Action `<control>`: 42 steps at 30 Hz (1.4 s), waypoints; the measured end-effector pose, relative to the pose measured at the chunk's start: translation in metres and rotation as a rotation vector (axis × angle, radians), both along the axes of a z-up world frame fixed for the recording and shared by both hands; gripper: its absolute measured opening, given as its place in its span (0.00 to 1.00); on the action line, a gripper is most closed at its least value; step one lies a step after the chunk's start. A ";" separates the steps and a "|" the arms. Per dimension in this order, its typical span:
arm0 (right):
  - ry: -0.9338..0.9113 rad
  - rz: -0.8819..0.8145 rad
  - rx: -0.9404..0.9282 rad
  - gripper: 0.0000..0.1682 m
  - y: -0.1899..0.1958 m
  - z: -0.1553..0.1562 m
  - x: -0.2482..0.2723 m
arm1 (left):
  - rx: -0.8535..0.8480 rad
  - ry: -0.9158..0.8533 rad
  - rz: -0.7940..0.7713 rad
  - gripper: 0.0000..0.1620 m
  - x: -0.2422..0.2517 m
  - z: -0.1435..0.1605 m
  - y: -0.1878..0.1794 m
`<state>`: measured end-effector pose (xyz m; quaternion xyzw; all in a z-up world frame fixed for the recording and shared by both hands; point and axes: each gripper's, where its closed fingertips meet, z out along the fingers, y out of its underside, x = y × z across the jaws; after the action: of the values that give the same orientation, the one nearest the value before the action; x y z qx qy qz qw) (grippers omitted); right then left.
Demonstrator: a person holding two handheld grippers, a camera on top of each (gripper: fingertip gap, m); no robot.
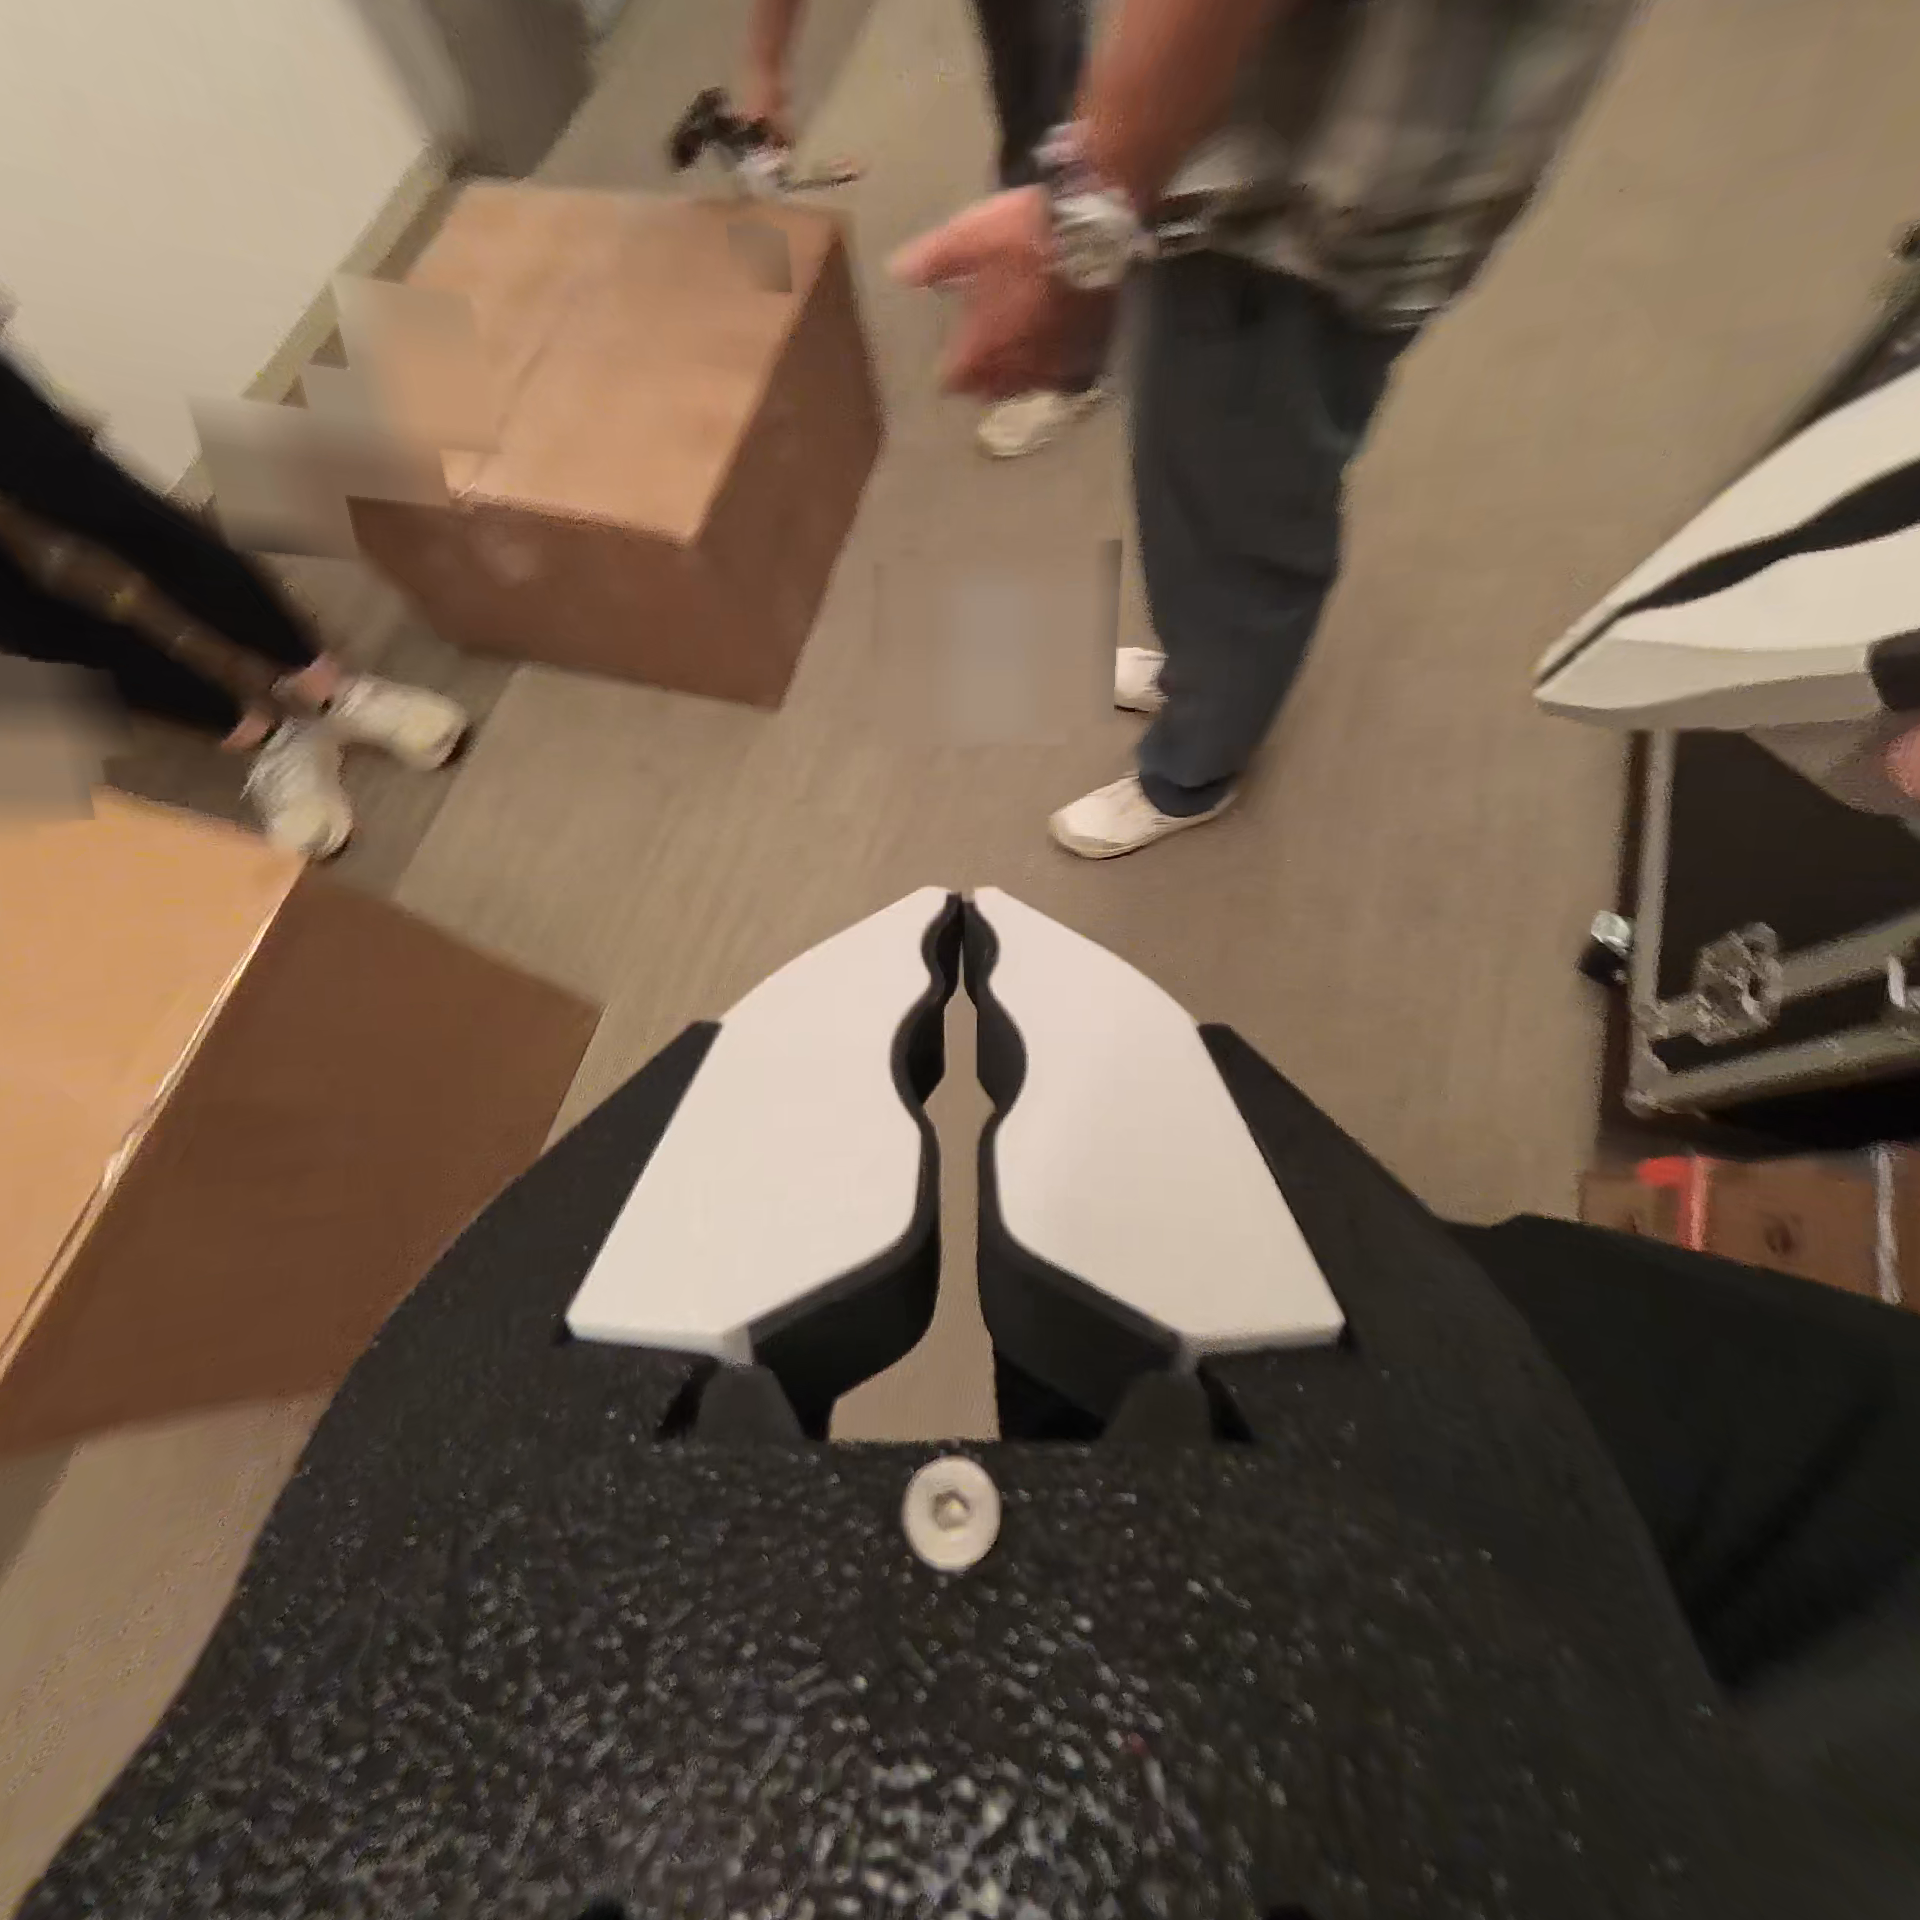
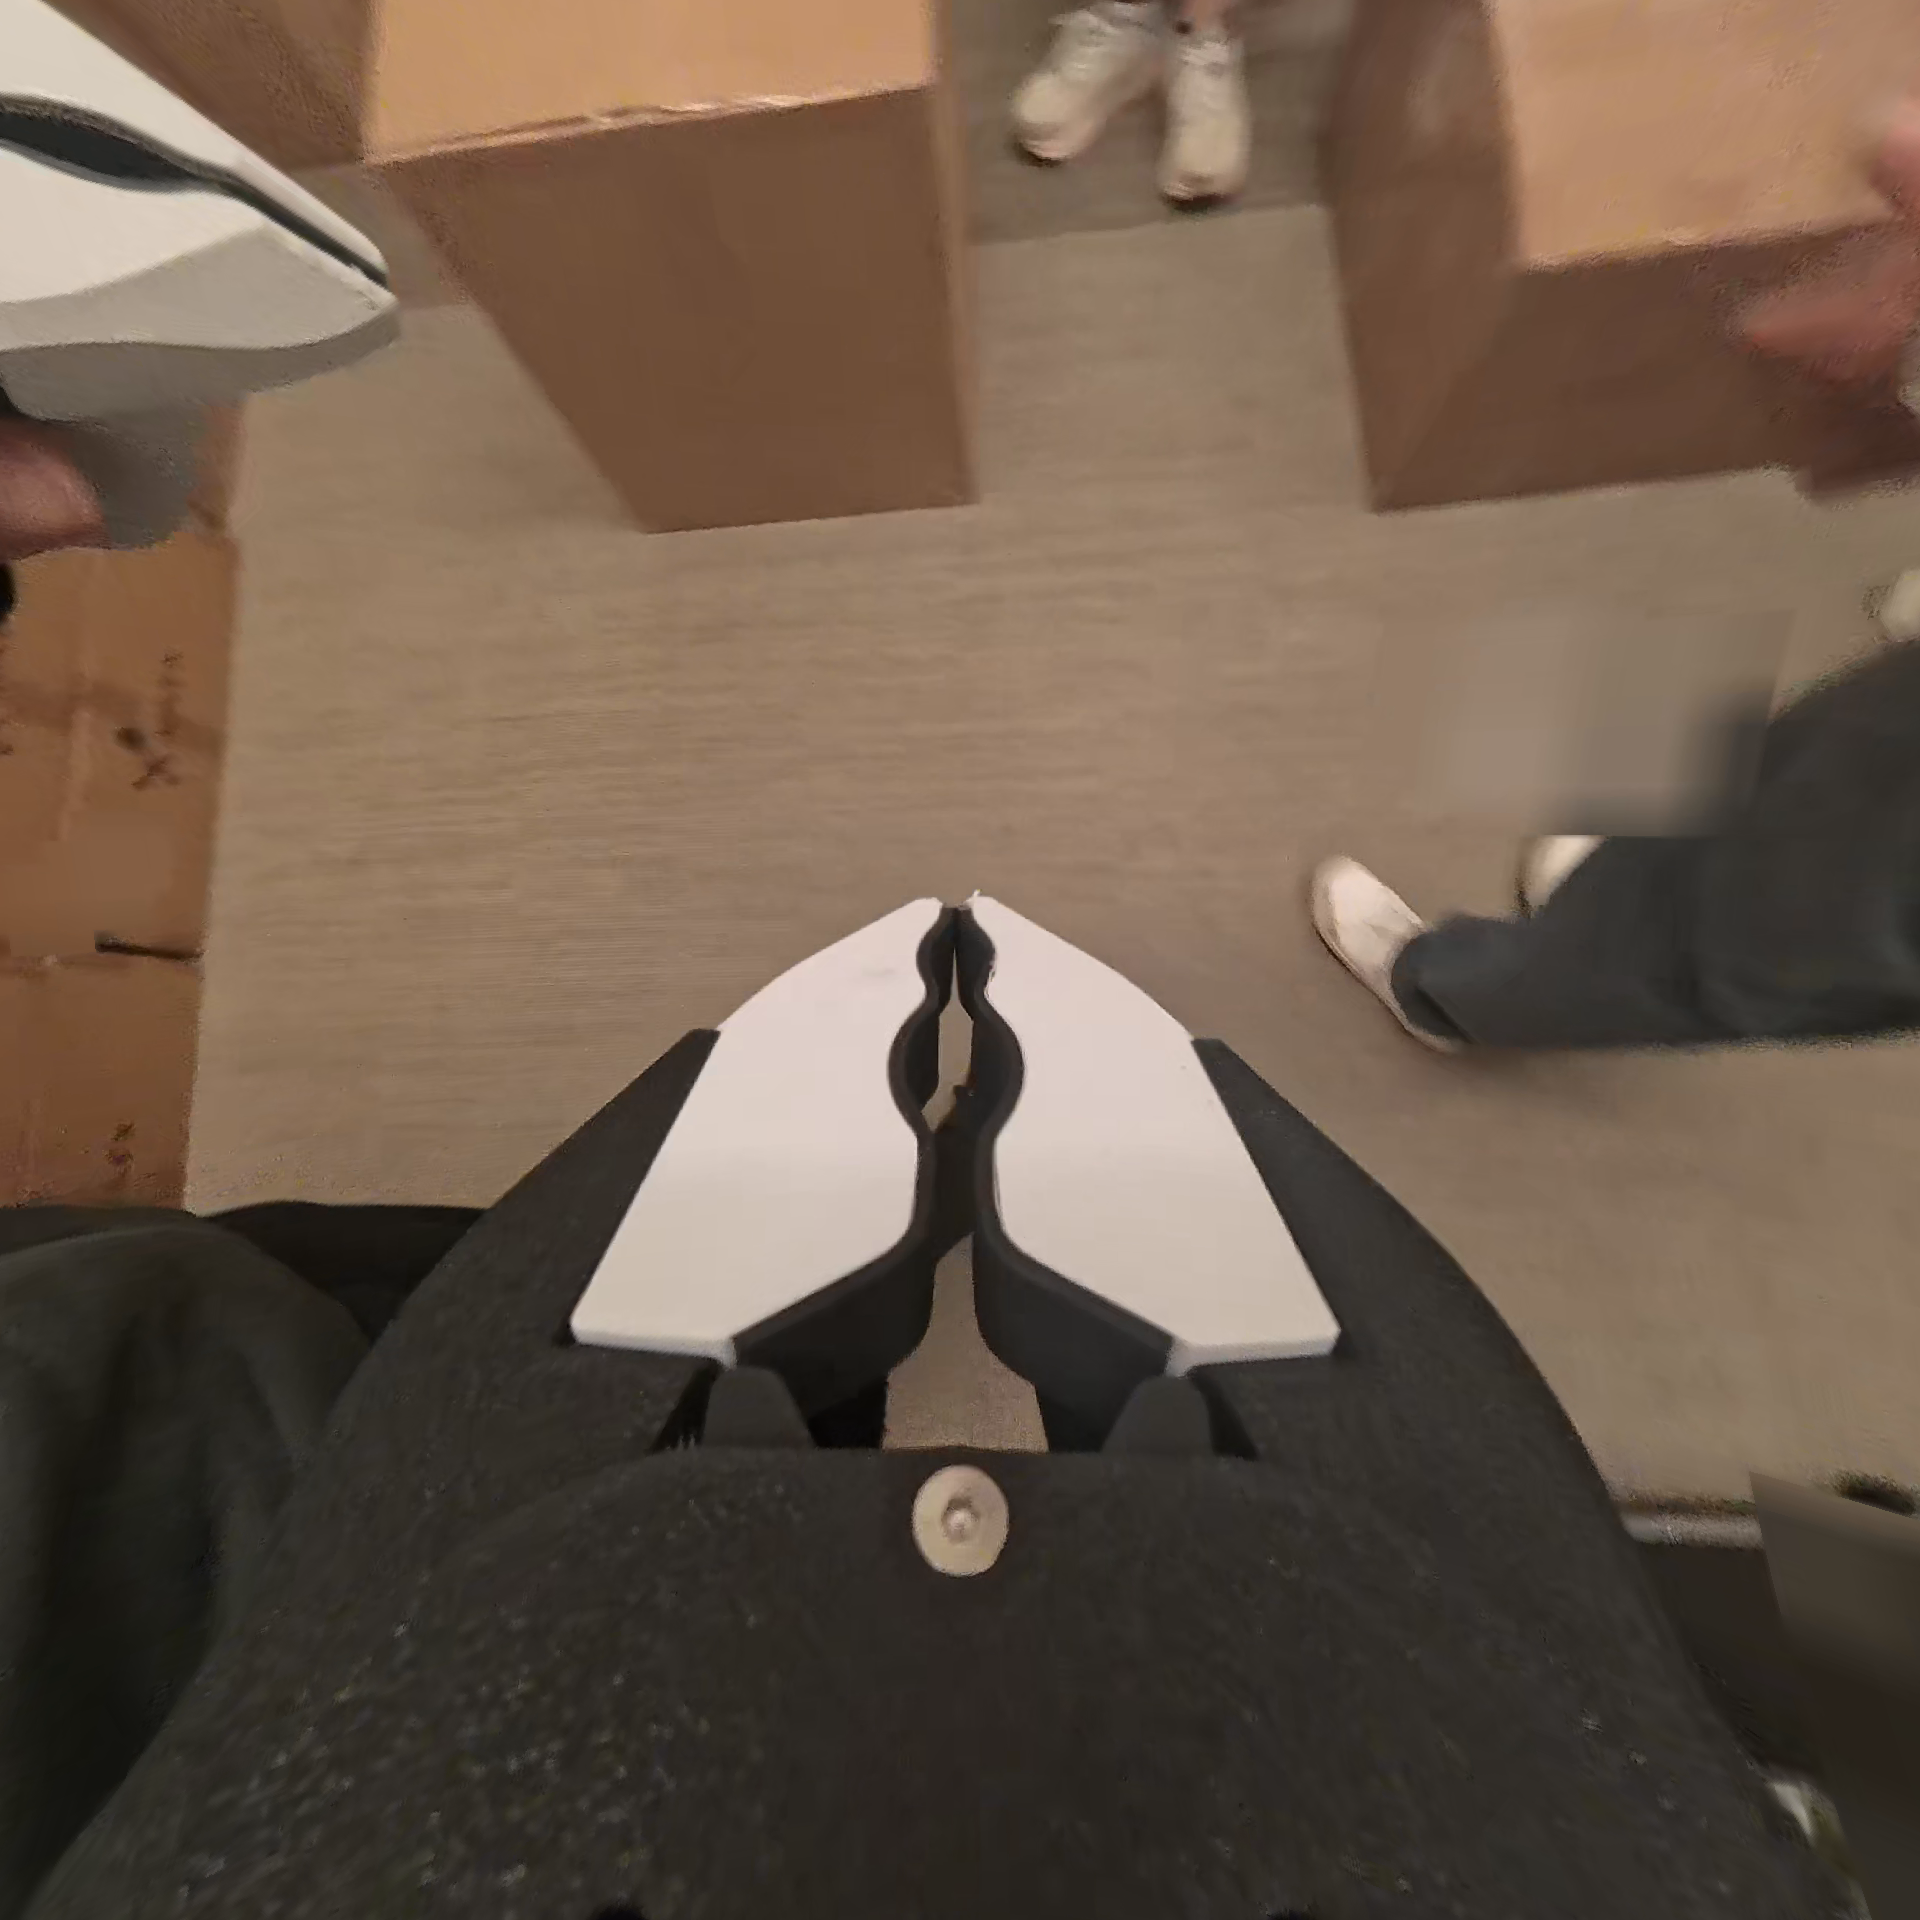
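Observation:
My left gripper (image 1: 960, 896) is shut and empty, its white fingertips touching, held in the air above a grey carpet floor (image 1: 727, 831). My right gripper (image 2: 958, 904) is shut and empty too, also pointing down at the carpet (image 2: 727, 727). The right gripper shows at the right edge of the left wrist view (image 1: 1756, 582). The left gripper shows at the top left of the right wrist view (image 2: 177, 260), with a hand under it. Neither gripper touches anything.
Cardboard boxes stand on the floor (image 1: 623, 436) (image 1: 177, 1091) (image 2: 707, 291) (image 2: 1621, 260) (image 2: 104, 831). A black flight case (image 1: 1766, 956) sits at the right. People stand close: legs in dark jeans (image 1: 1236, 540), white shoes (image 1: 1122, 821) (image 1: 343, 738) (image 2: 1361, 925) (image 2: 1132, 94), a hand (image 1: 987, 301). The left gripper's tips are roughly 15 cm from the right gripper's.

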<state>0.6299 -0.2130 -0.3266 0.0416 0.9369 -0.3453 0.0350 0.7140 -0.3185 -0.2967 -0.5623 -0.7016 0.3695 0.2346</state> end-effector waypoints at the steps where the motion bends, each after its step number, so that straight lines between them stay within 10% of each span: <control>1: 0.000 0.051 -0.003 0.00 -0.026 -0.001 0.018 | 0.011 0.007 0.073 0.00 0.023 -0.002 -0.023; 11: -0.028 0.422 -0.065 0.00 -0.308 -0.037 0.162 | 0.059 0.019 0.626 0.00 0.222 -0.062 -0.260; 22: -0.008 0.501 -0.059 0.00 -0.601 -0.160 0.238 | 0.089 -0.038 0.737 0.00 0.304 -0.198 -0.511; 31: 0.079 0.491 -0.031 0.00 -0.729 -0.332 0.244 | 0.099 -0.050 0.555 0.00 0.290 -0.366 -0.654; 42: 0.345 0.545 -0.094 0.23 -0.800 -0.438 0.237 | 0.053 -0.014 0.341 0.00 0.269 -0.450 -0.699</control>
<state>0.8668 -1.0130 -0.7649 -0.2718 0.8886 -0.3681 -0.0313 0.9829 -1.0172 -0.7467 -0.4312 -0.7980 0.3813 0.1786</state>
